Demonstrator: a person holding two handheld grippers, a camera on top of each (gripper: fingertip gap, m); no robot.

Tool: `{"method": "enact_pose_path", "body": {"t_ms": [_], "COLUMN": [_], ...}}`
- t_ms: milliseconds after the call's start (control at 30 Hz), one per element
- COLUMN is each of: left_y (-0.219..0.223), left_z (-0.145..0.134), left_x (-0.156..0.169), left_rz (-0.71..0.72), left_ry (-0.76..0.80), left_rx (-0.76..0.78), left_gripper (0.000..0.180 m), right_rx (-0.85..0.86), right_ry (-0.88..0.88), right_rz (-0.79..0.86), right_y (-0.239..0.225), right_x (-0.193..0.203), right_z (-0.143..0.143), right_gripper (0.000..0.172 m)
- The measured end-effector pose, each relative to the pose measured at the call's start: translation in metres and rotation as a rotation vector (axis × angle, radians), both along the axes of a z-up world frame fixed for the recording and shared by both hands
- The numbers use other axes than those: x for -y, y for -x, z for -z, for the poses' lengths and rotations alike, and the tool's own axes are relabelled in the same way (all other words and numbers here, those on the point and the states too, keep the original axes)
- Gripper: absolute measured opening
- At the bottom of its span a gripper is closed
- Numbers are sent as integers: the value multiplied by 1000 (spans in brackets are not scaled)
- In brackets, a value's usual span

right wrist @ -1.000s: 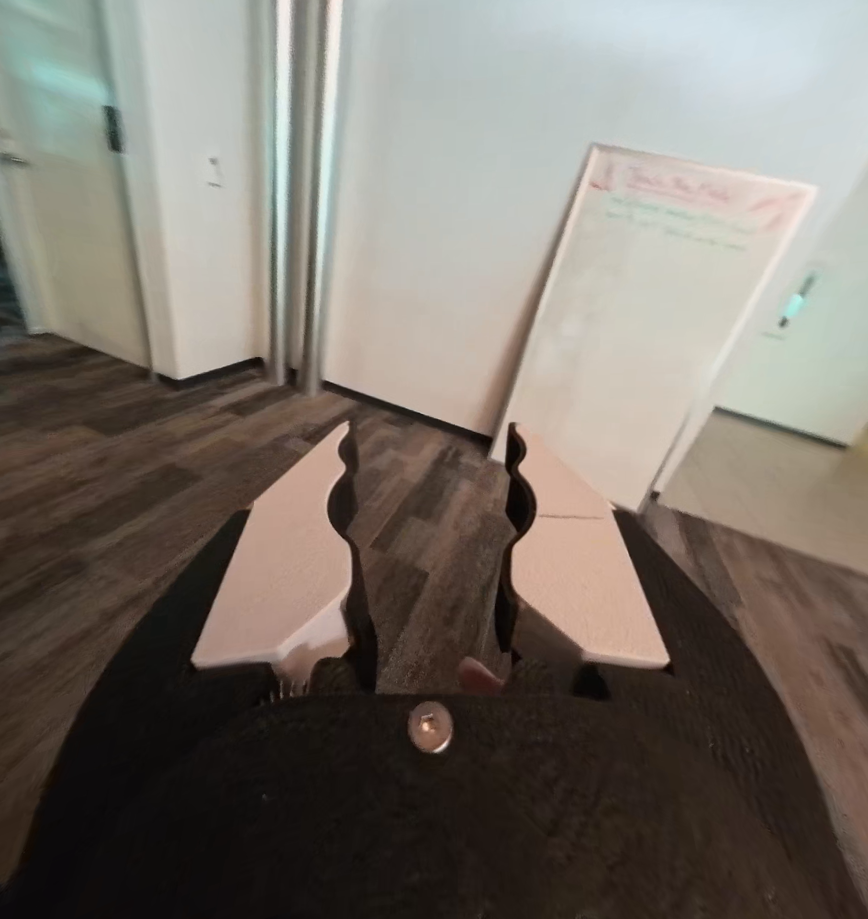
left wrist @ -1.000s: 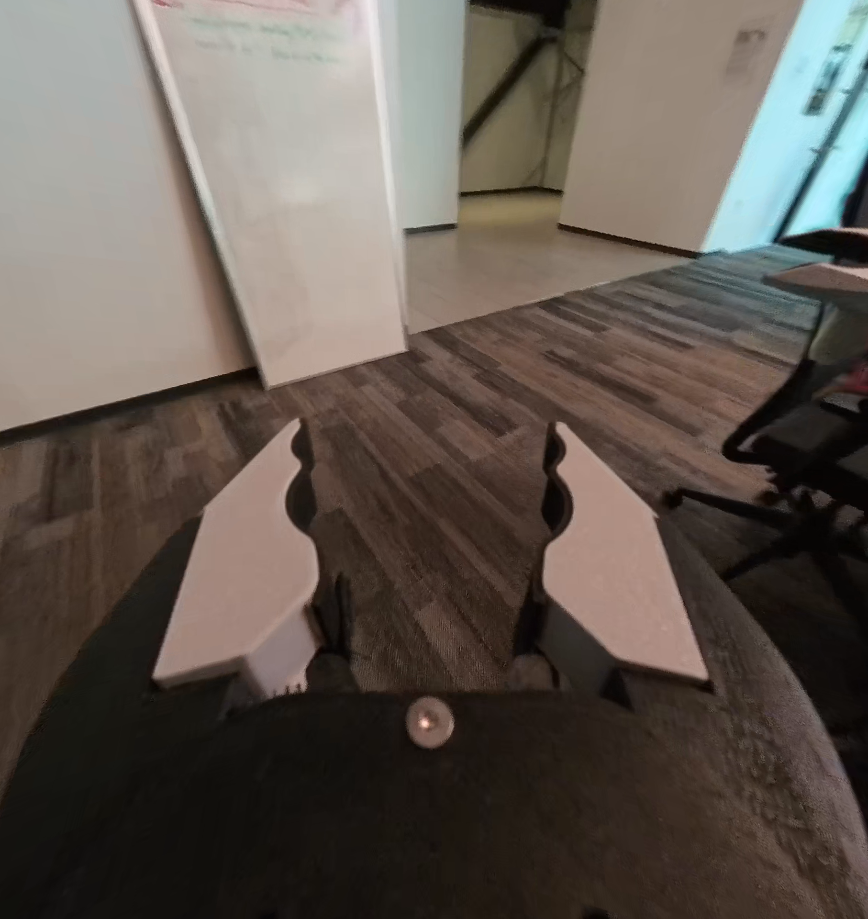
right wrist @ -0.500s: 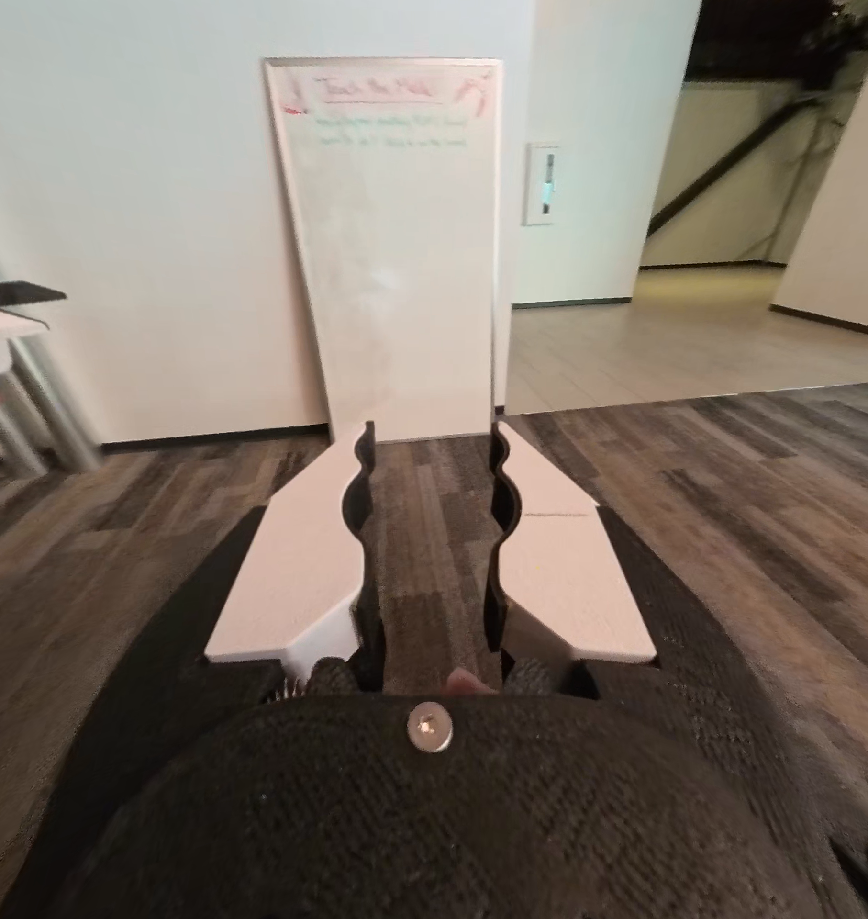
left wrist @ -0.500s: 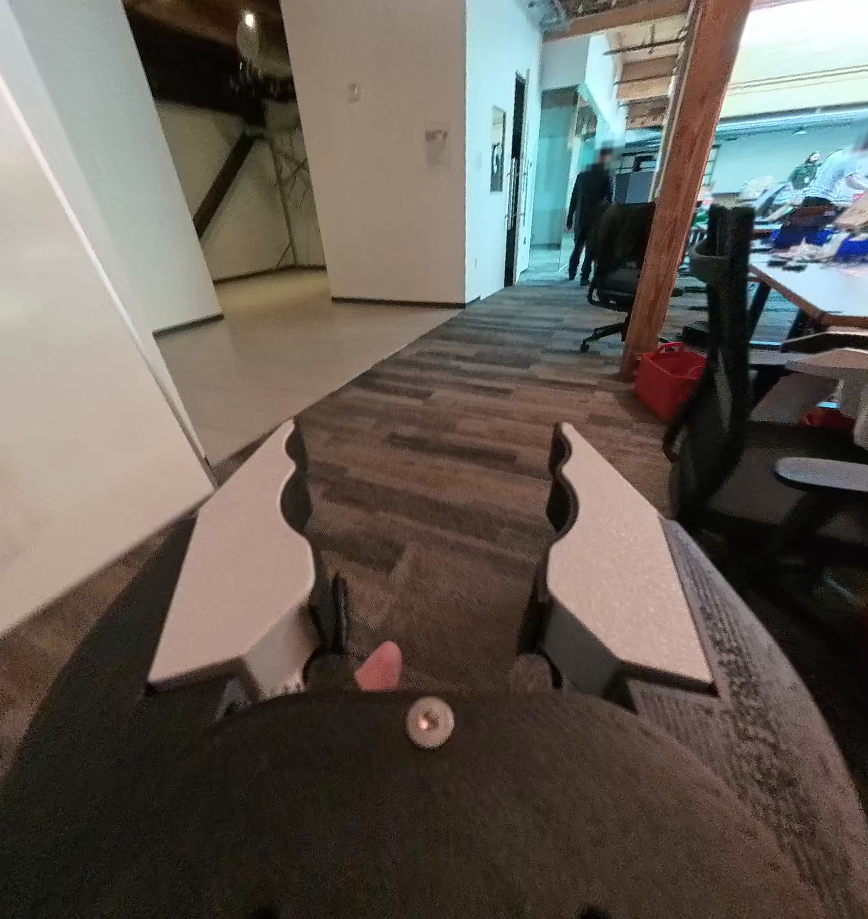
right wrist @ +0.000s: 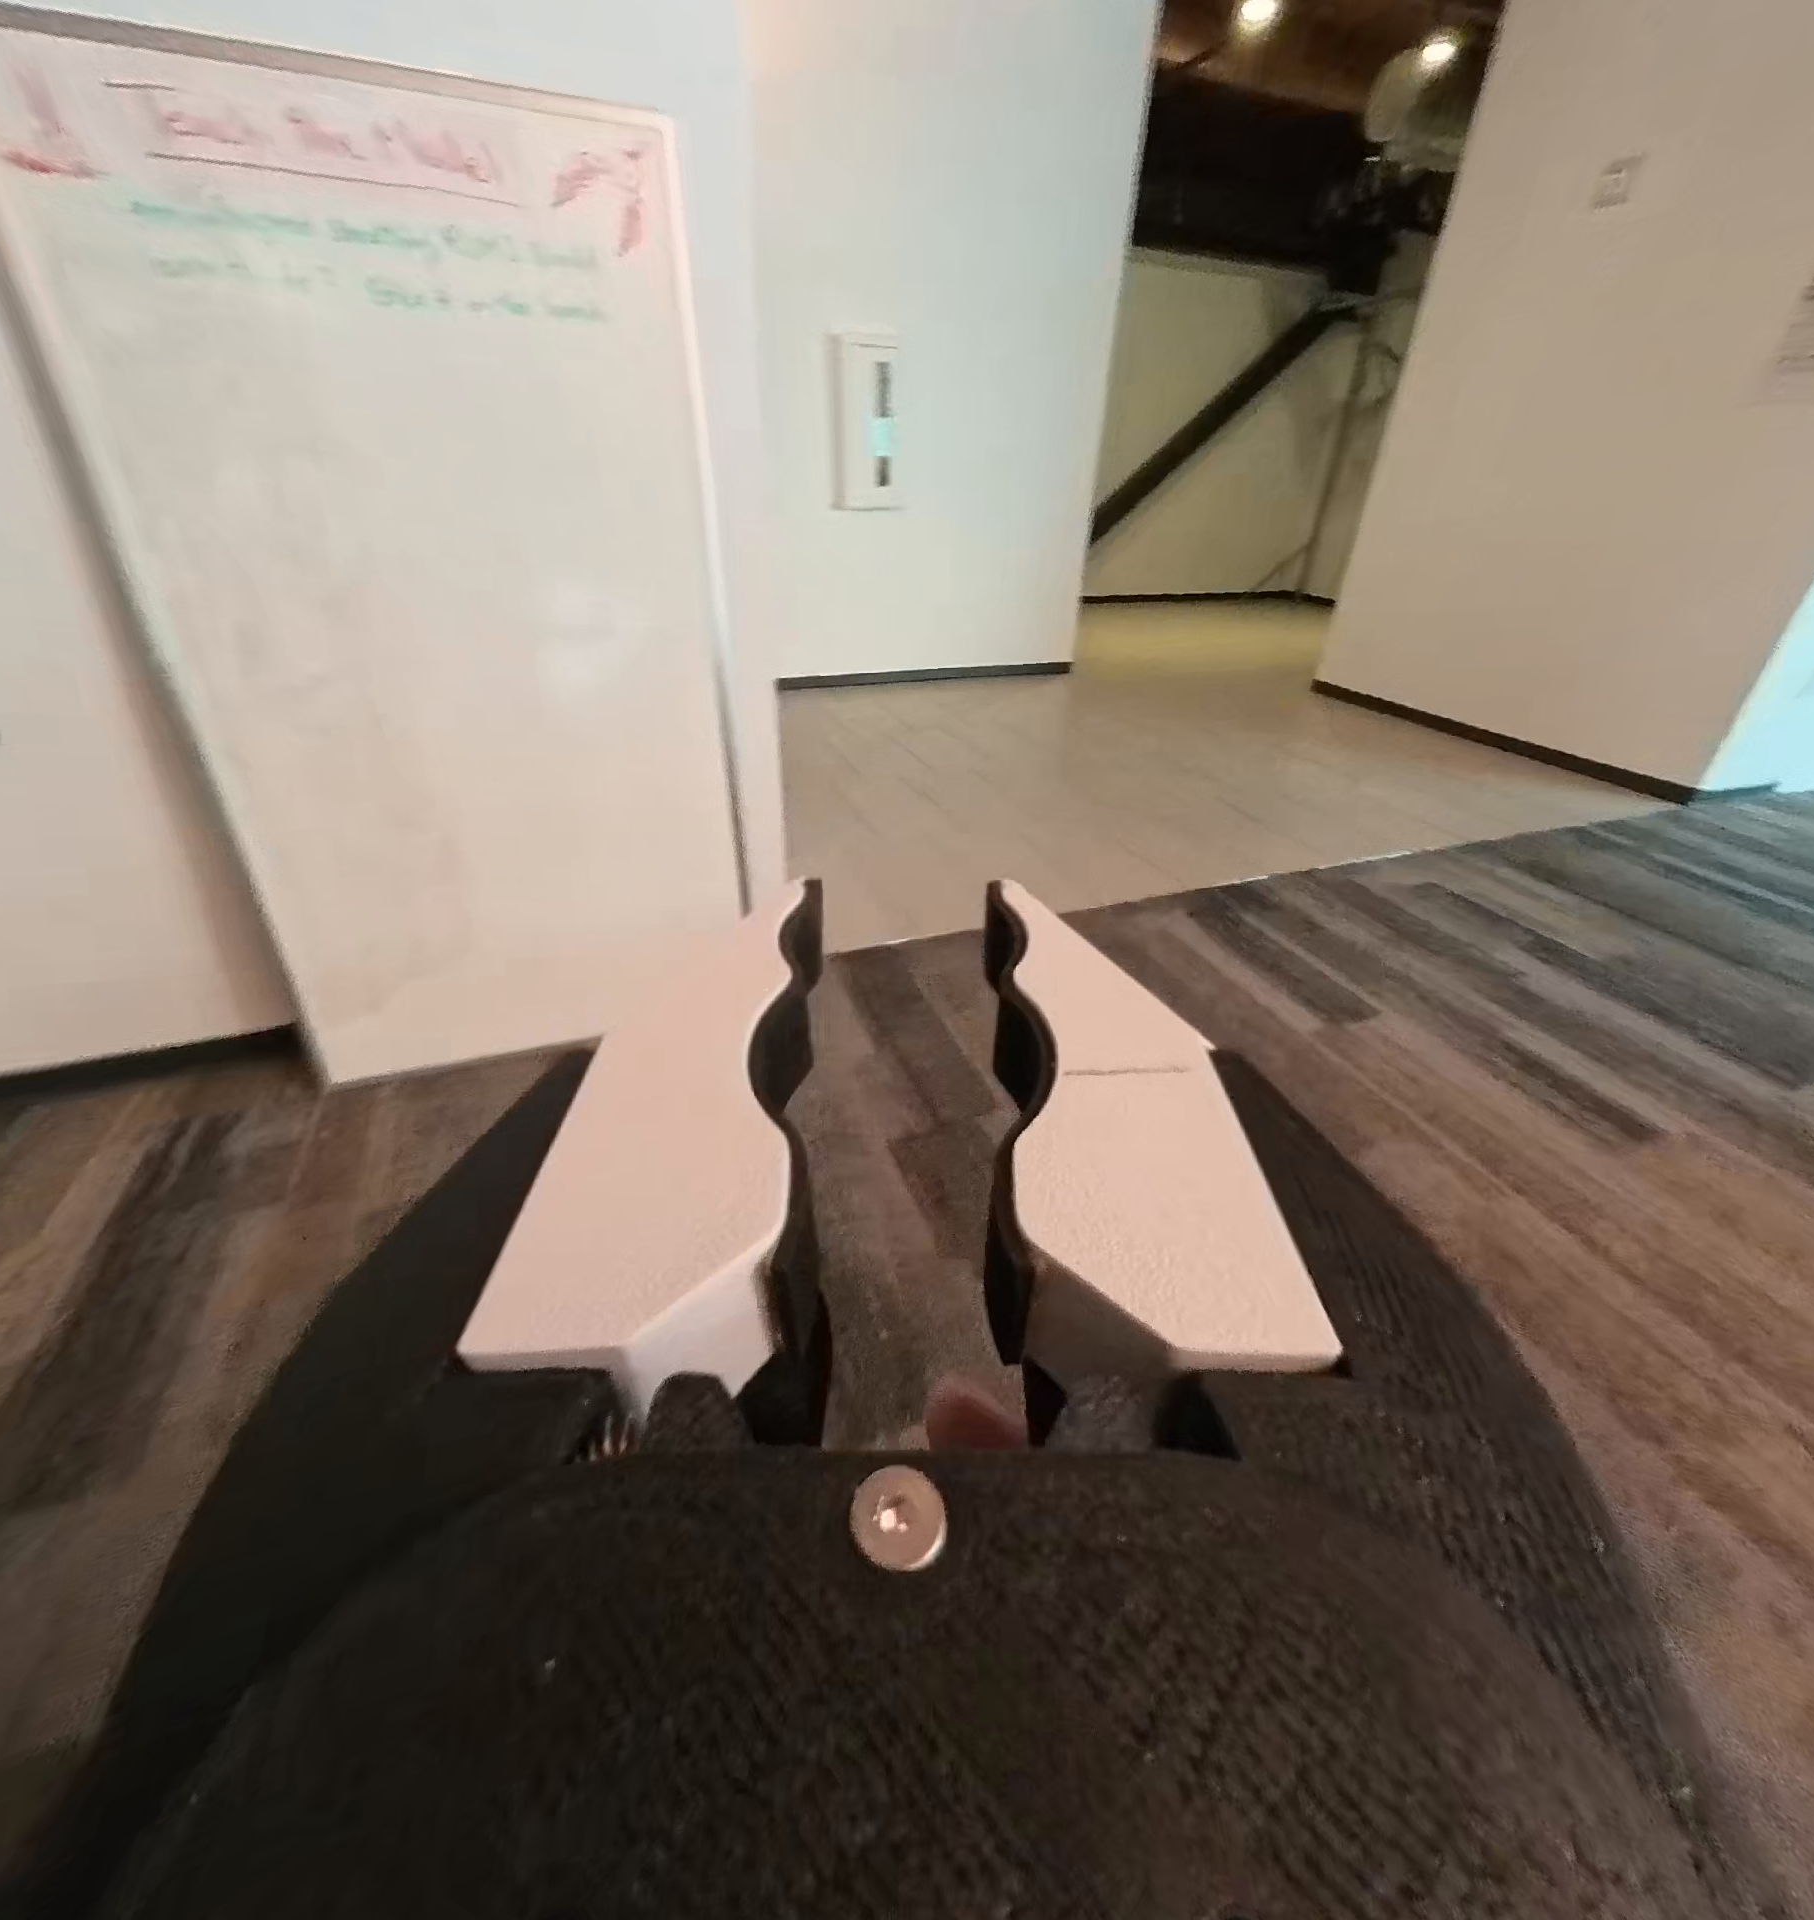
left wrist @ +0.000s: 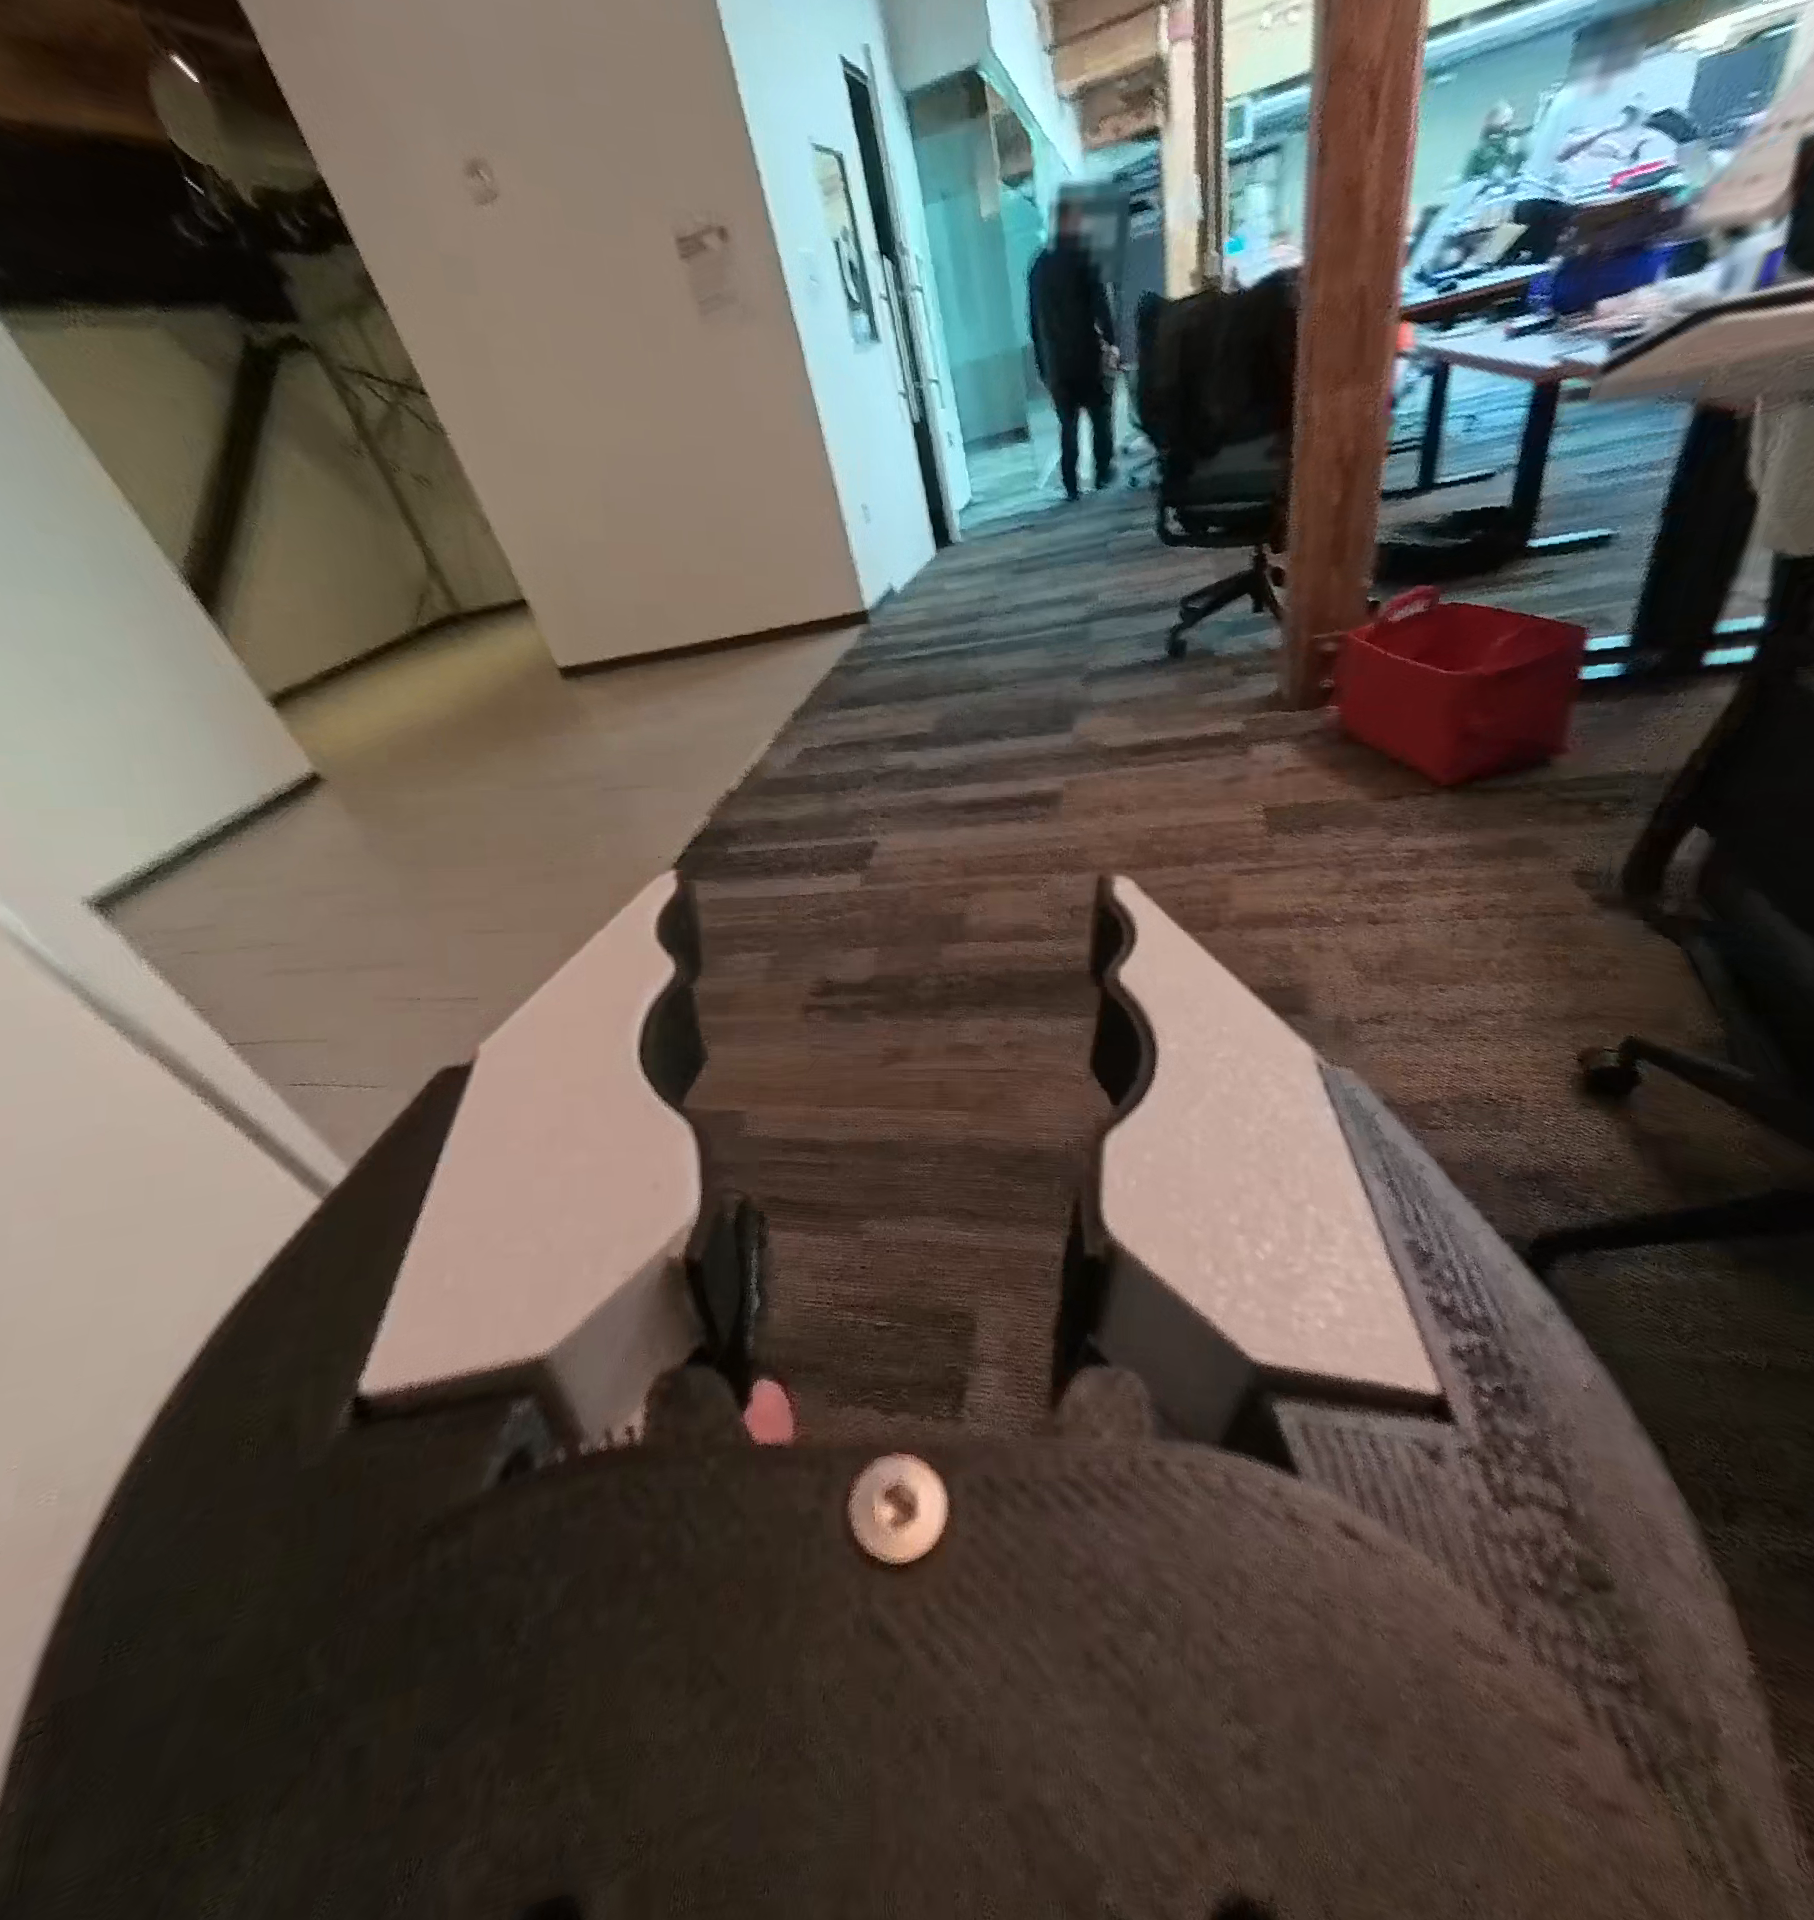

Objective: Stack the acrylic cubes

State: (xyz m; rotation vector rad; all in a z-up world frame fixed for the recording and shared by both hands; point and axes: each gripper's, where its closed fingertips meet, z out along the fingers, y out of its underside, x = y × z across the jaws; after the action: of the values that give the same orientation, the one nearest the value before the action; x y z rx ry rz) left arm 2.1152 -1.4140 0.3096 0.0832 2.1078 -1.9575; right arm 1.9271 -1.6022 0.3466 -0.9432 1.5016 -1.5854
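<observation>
My left gripper (left wrist: 895, 894) is open and holds nothing; only the striped carpet (left wrist: 986, 831) shows between its white fingers (left wrist: 1235, 1143). It hangs in the air above the floor, pointing down a walkway. My right gripper (right wrist: 903, 894) is partly open with a narrower gap and also holds nothing; carpet (right wrist: 1505, 1039) and tiled floor show between its fingers (right wrist: 674, 1143). It points toward a white board (right wrist: 383, 520) that leans on the wall to the left. Neither gripper touches anything.
A red bin (left wrist: 1459, 691) stands beside a wooden post (left wrist: 1350, 343). Black office chairs (left wrist: 1220, 416) and desks (left wrist: 1713, 332) are at the right. A person (left wrist: 1074, 343) stands far down the walkway. A tiled hallway (right wrist: 1142, 769) opens ahead of the right gripper.
Both views have swung to the right across the room. The right gripper's fingers have moved closer together on air. The left gripper's fingers have narrowed a little but stay wide apart.
</observation>
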Motion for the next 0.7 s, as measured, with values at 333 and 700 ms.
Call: {"method": "enact_pose_path", "body": {"t_ms": [333,700], "left_y": [-131,-20], "left_z": [-51,-73], "left_x": [269,594], "left_rz": [341,912], "left_ry": [-75,-82], "left_rx": [-160,-423], "left_gripper": [78,76], "right_rx": [-50,-36], "right_ry": [-85,30], "right_rz": [386,710], "right_y": [-52,40], "right_x": [209,377], "right_z": [7,25], "right_gripper": [24,25]}}
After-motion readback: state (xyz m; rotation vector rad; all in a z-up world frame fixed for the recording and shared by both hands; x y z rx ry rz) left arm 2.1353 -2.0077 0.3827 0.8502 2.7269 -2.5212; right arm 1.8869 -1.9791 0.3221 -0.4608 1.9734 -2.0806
